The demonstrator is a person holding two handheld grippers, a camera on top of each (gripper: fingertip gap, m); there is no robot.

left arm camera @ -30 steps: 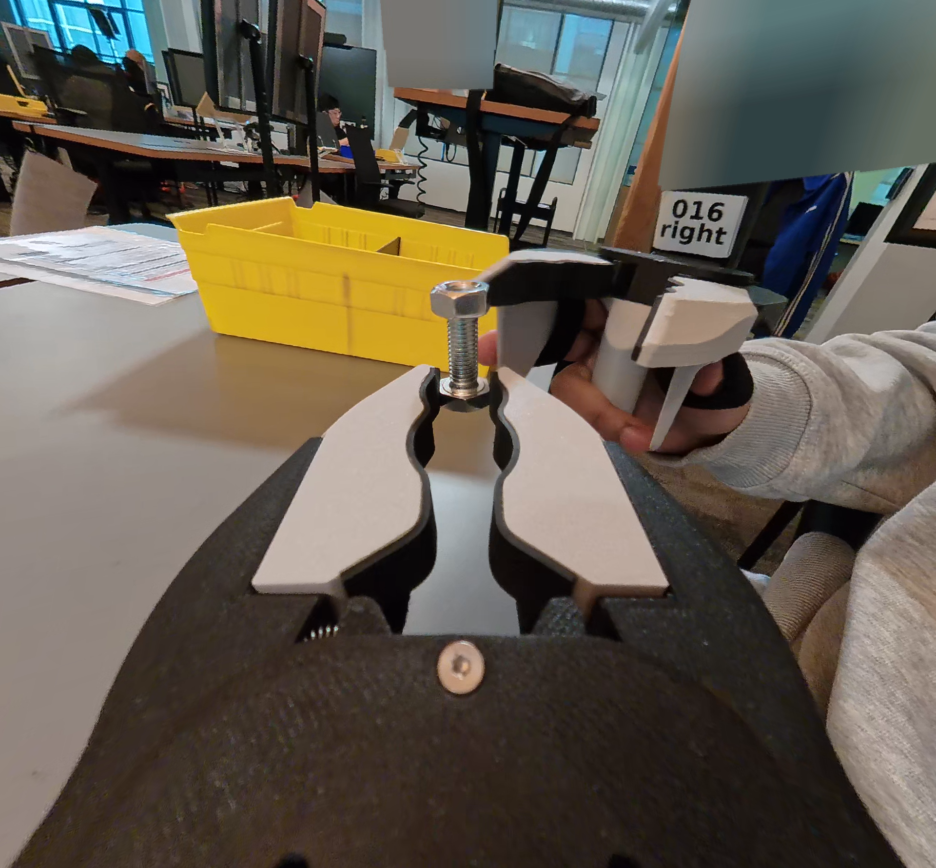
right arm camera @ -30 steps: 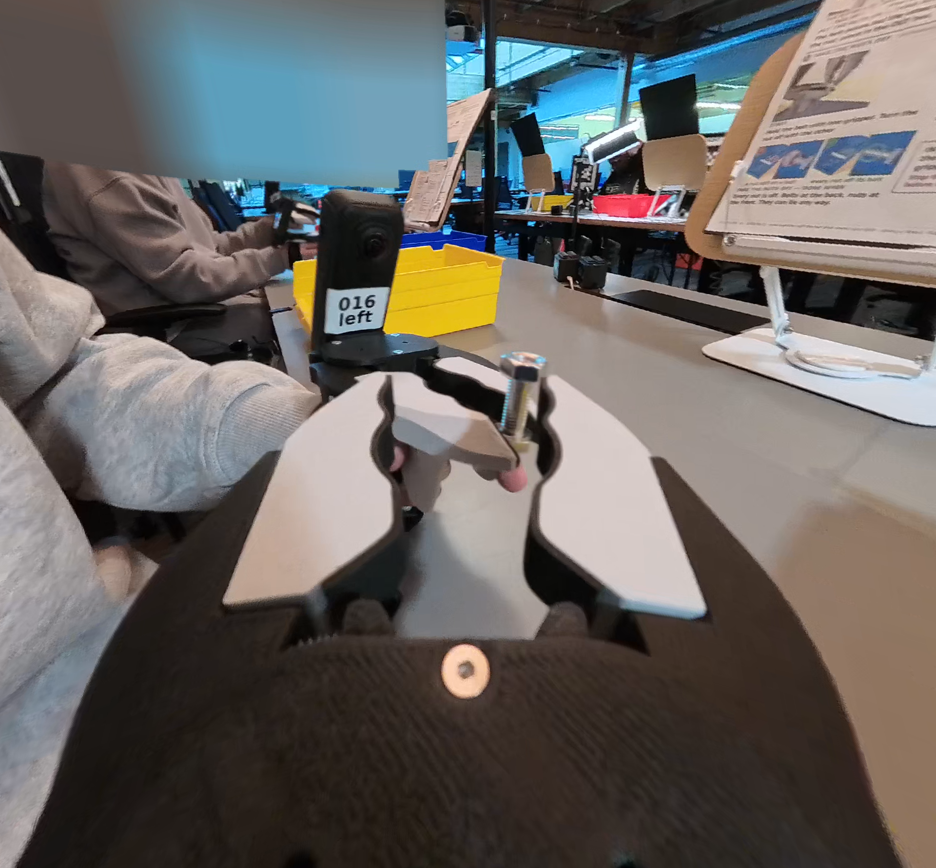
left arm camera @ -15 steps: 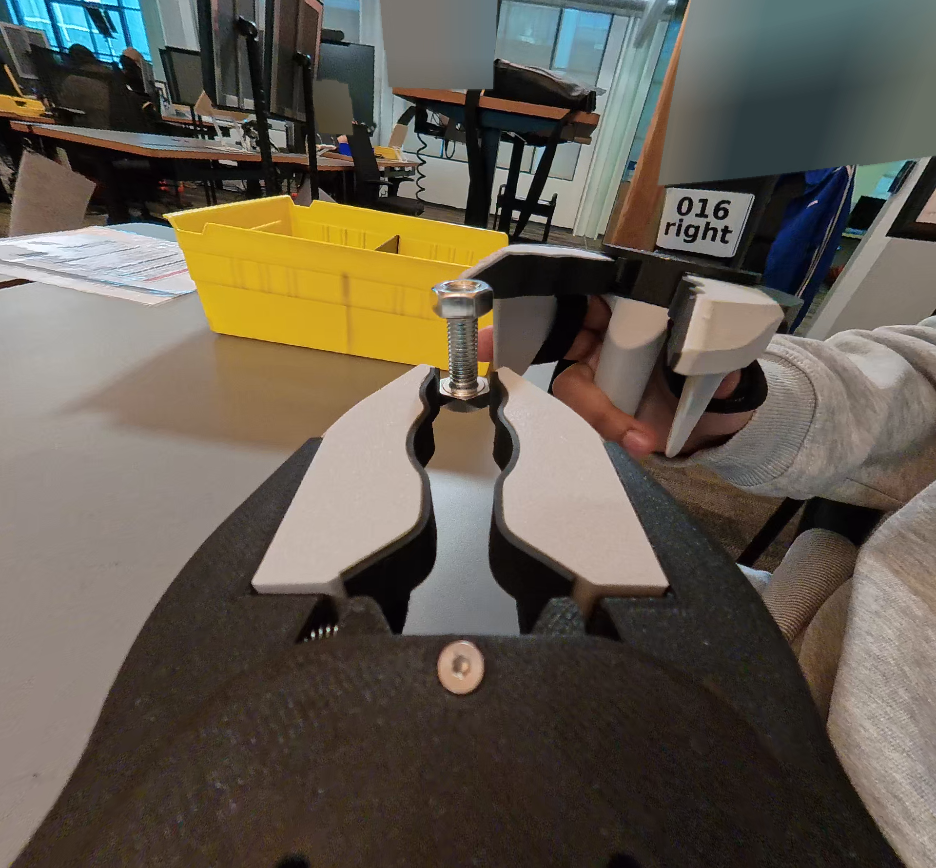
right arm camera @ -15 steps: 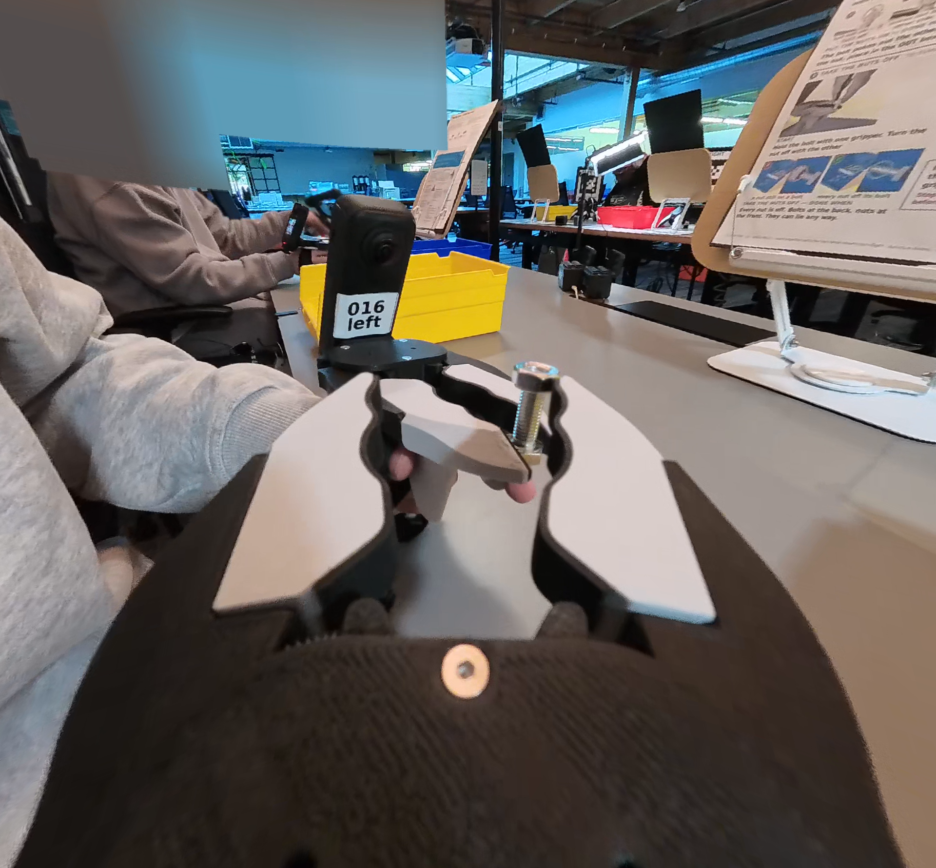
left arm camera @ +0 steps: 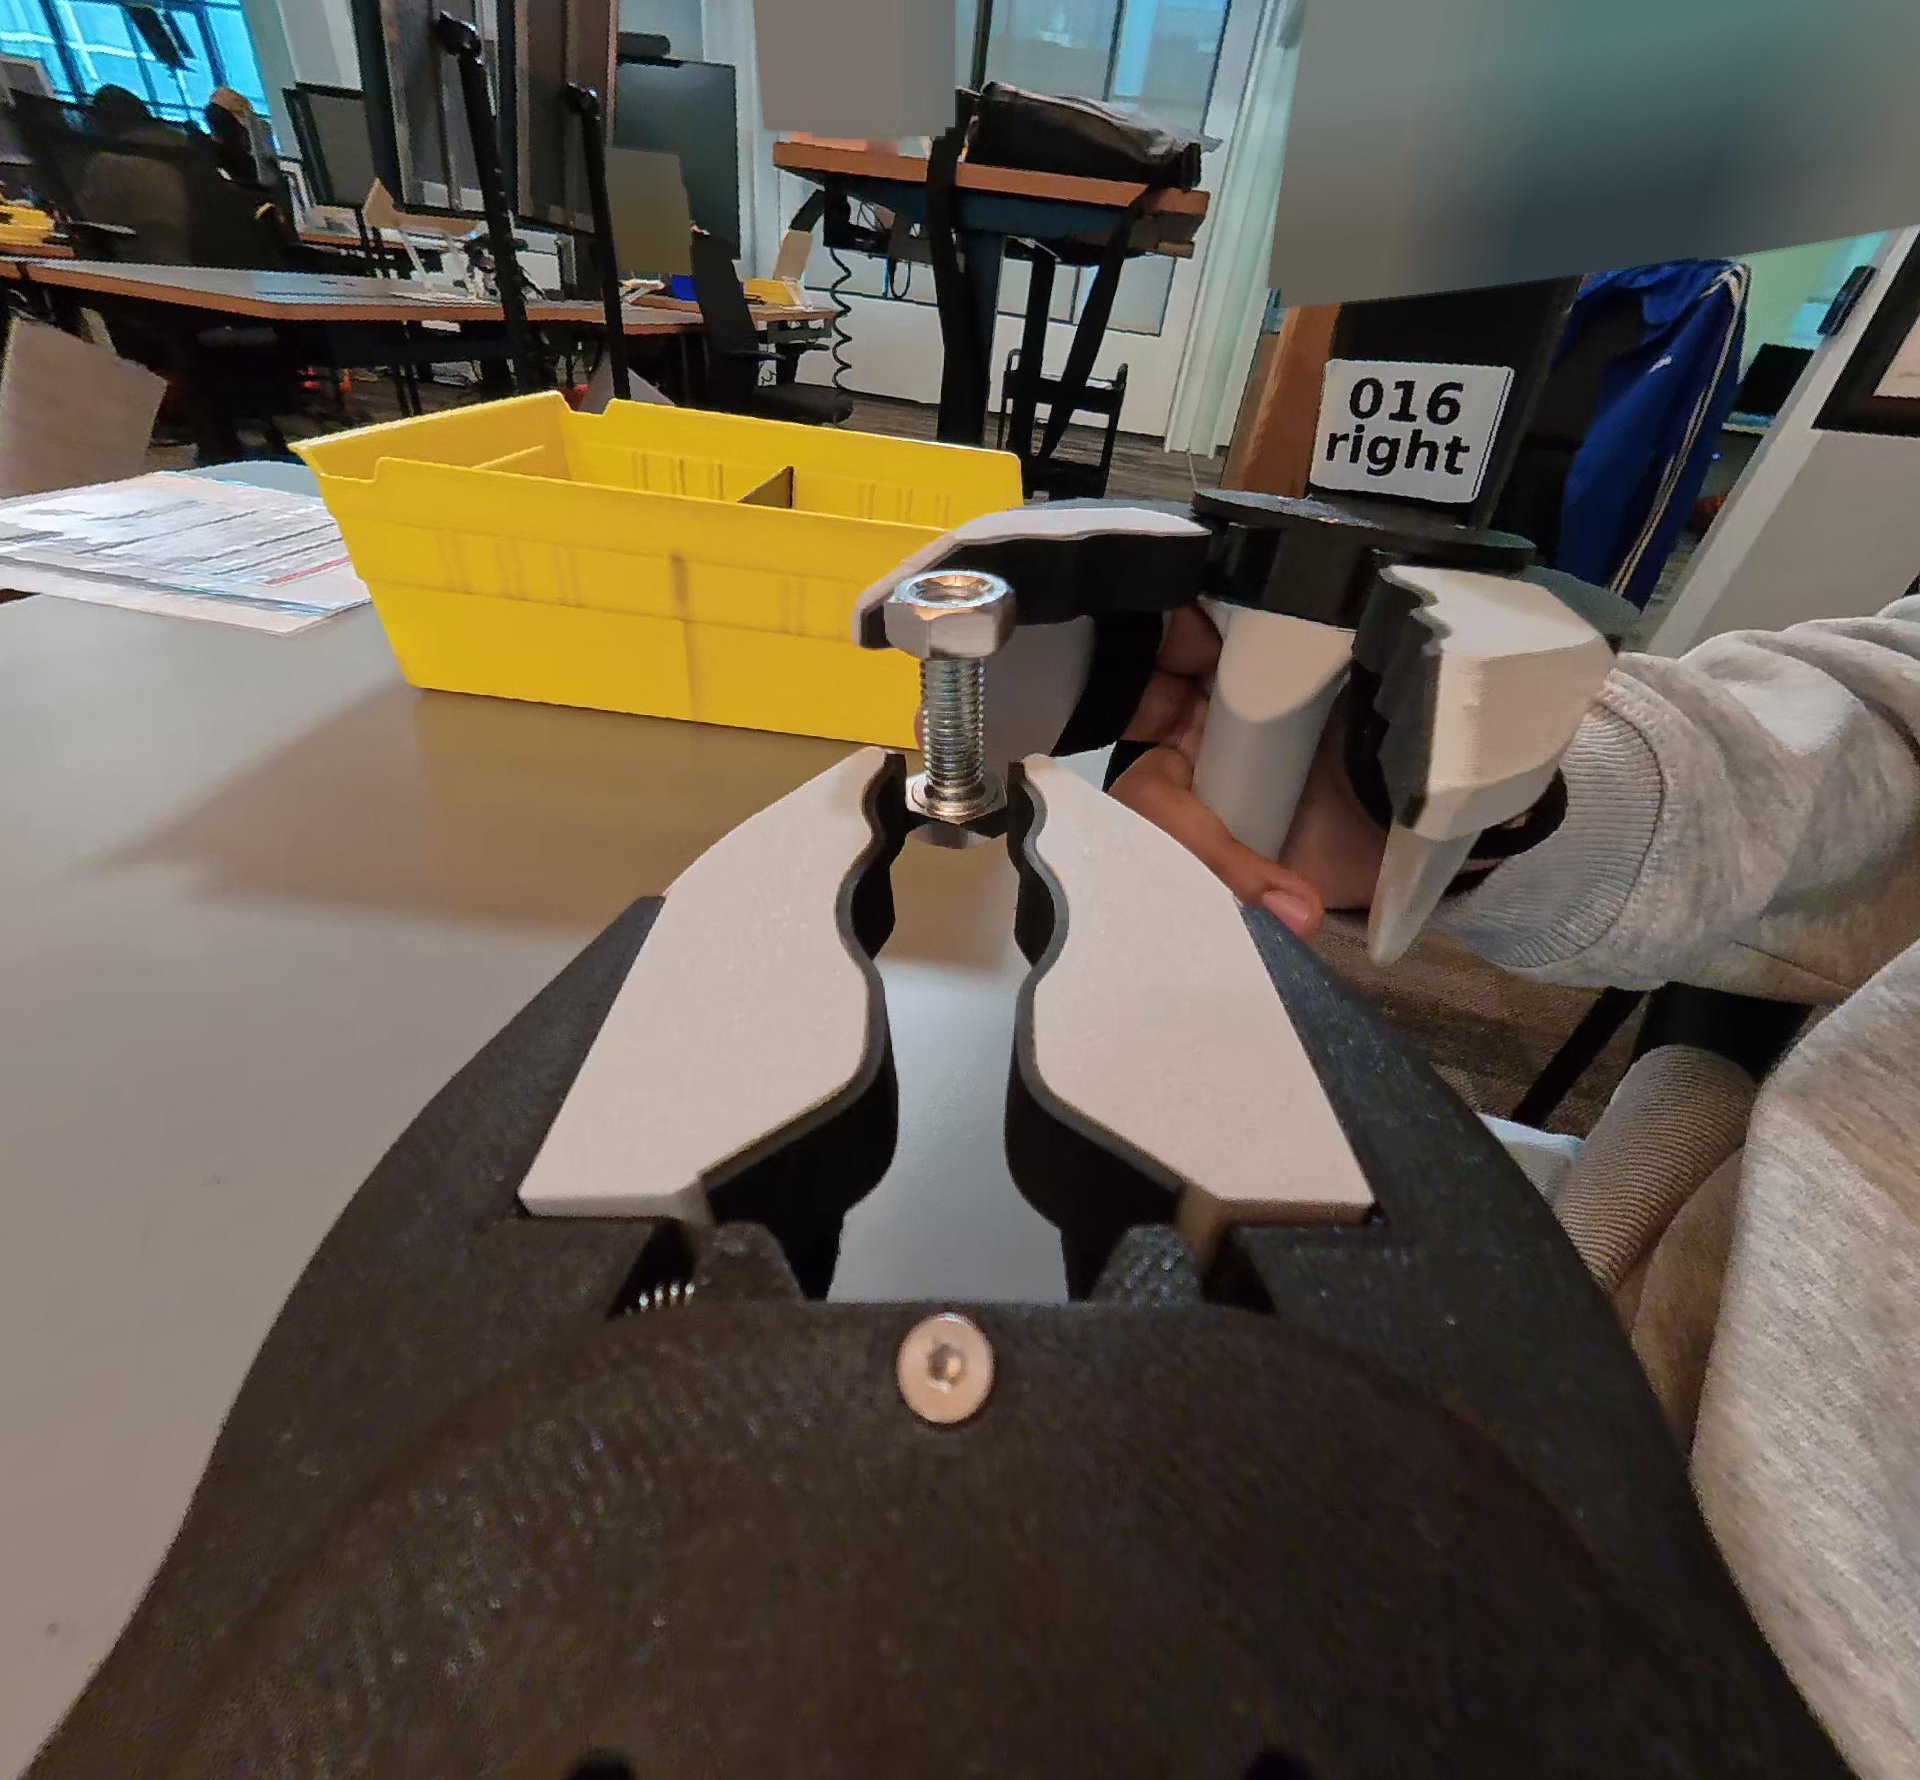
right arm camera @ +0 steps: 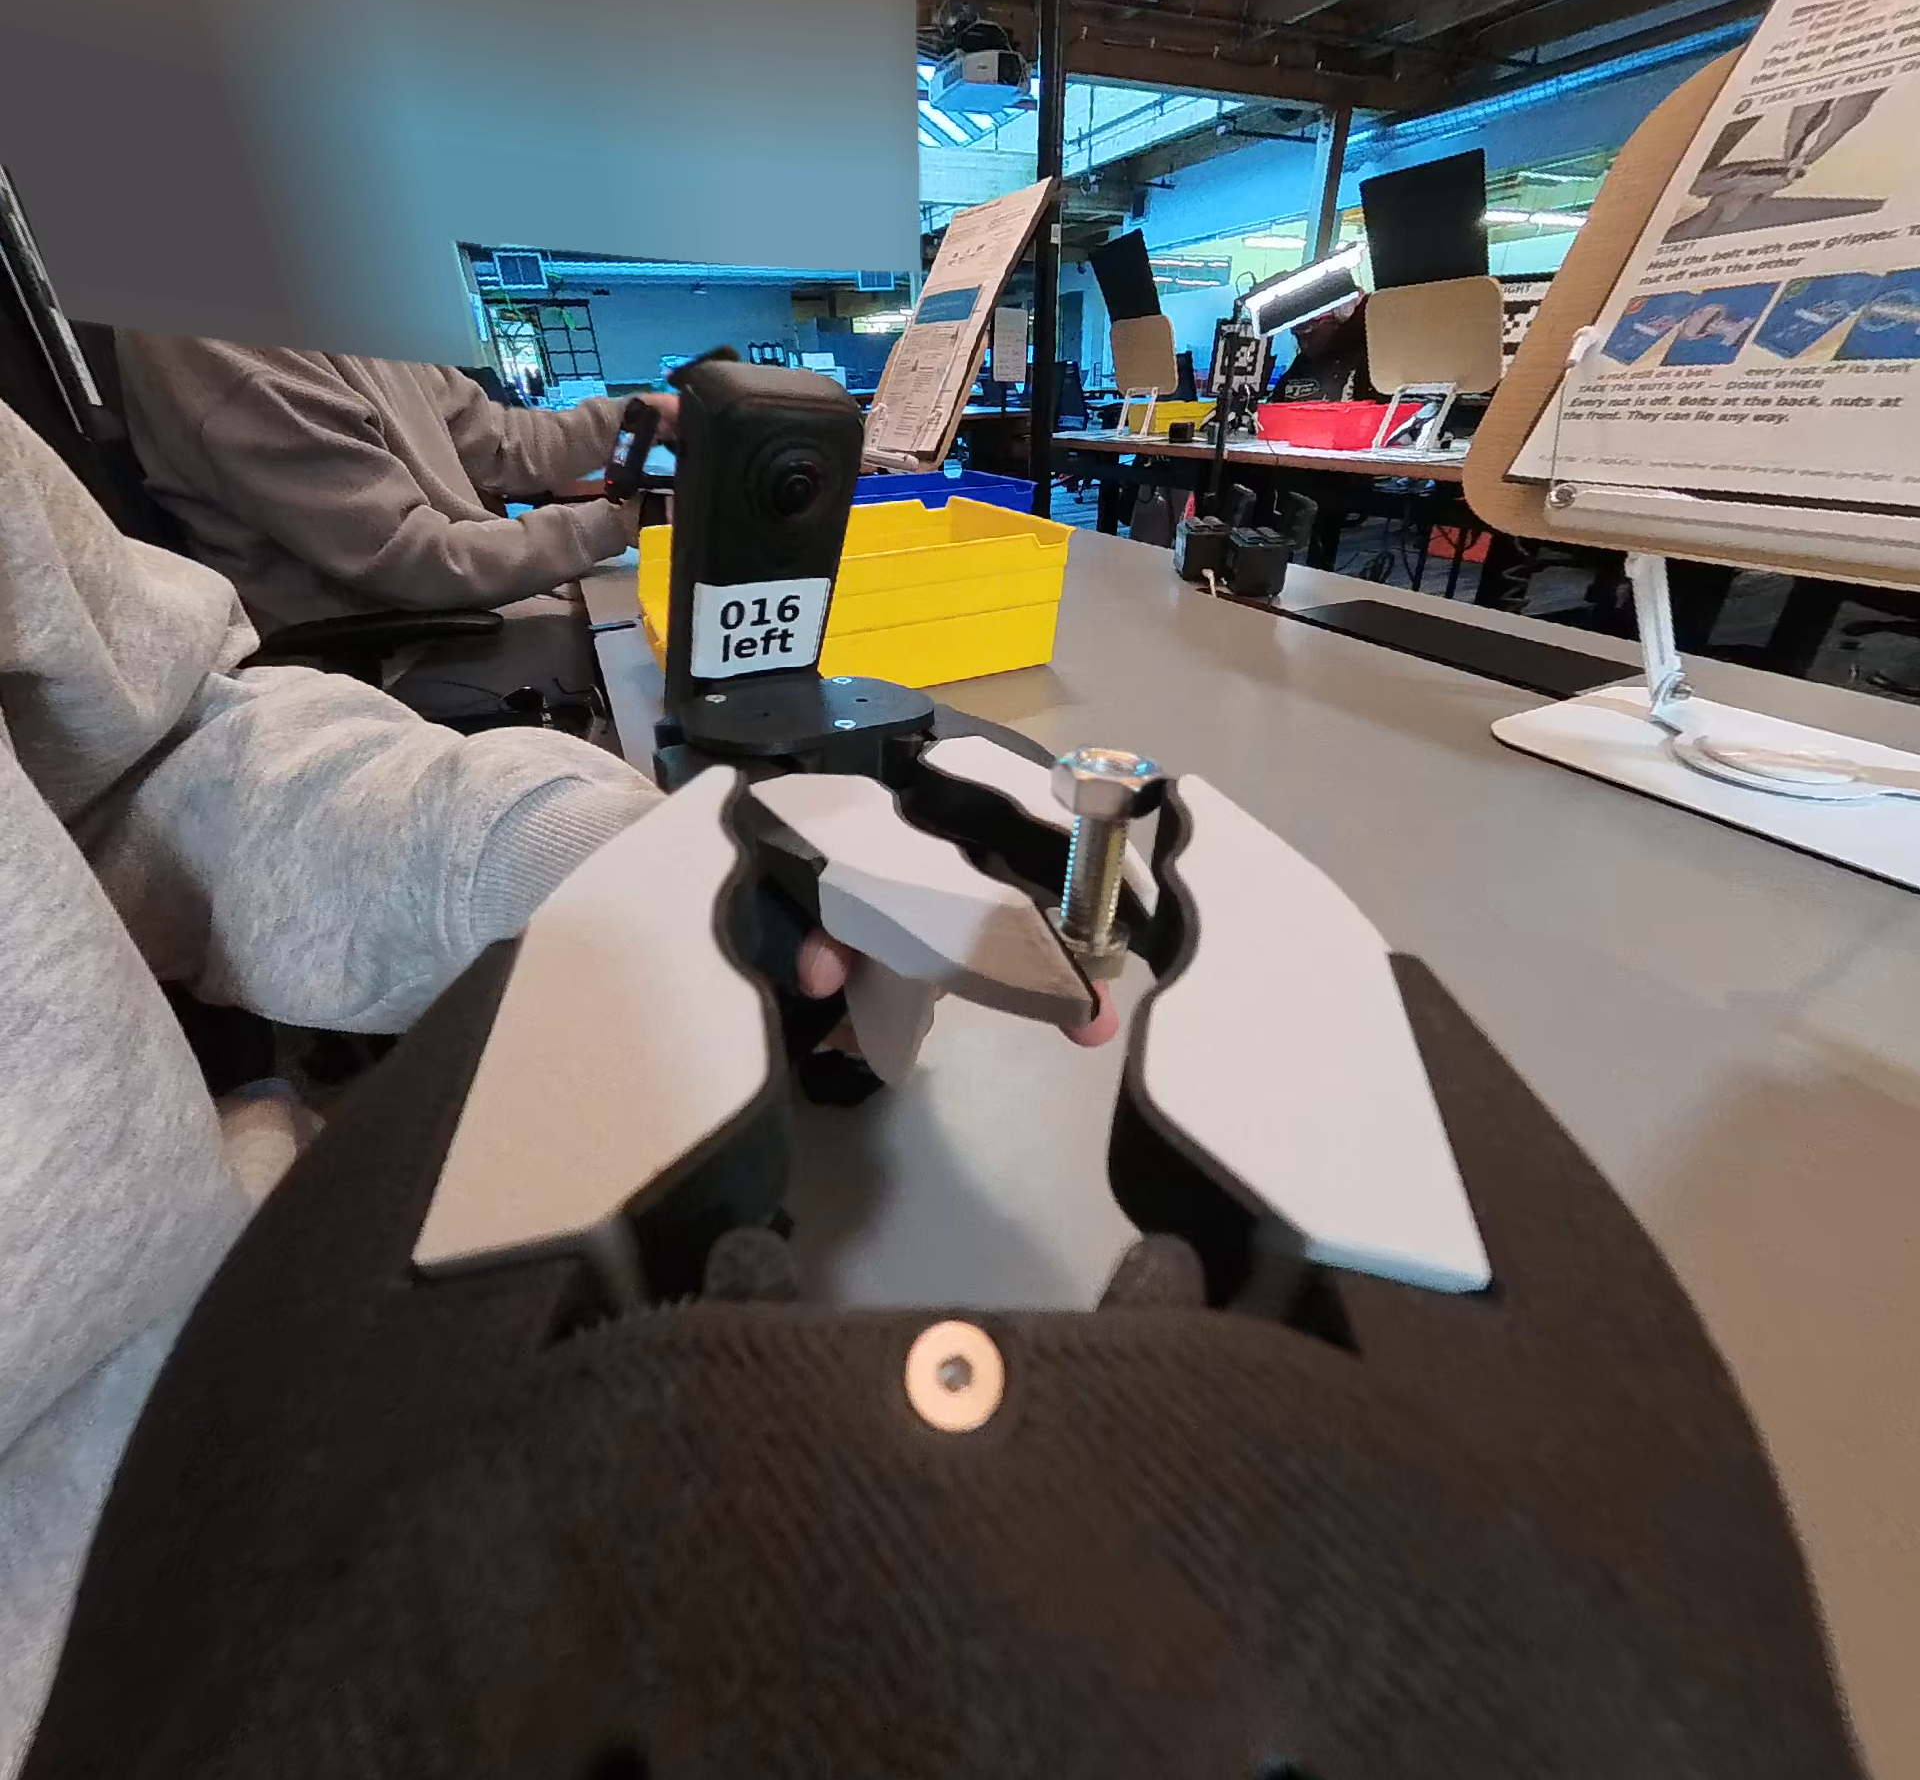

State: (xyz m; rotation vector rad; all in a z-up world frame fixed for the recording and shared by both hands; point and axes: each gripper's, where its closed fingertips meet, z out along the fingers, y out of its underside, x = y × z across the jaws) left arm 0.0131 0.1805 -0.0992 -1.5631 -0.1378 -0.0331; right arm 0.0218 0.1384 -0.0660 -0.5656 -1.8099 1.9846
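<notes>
- Left claw [left arm camera: 951, 800] clamped on the nut [left arm camera: 953, 803] low on an upright bolt [left arm camera: 949, 681], held above the grey counter [left arm camera: 312, 899]
- Right claw [right arm camera: 1039, 837] spread wide around the bolt head [right arm camera: 1107, 774]; contact can't be told
- Risk: right tip knocks the head sideways, tilting the bolt in the left grip
- Risk: thin hold on the nut slips, and the bolt drops short of the yellow bin [left arm camera: 665, 567]
</notes>
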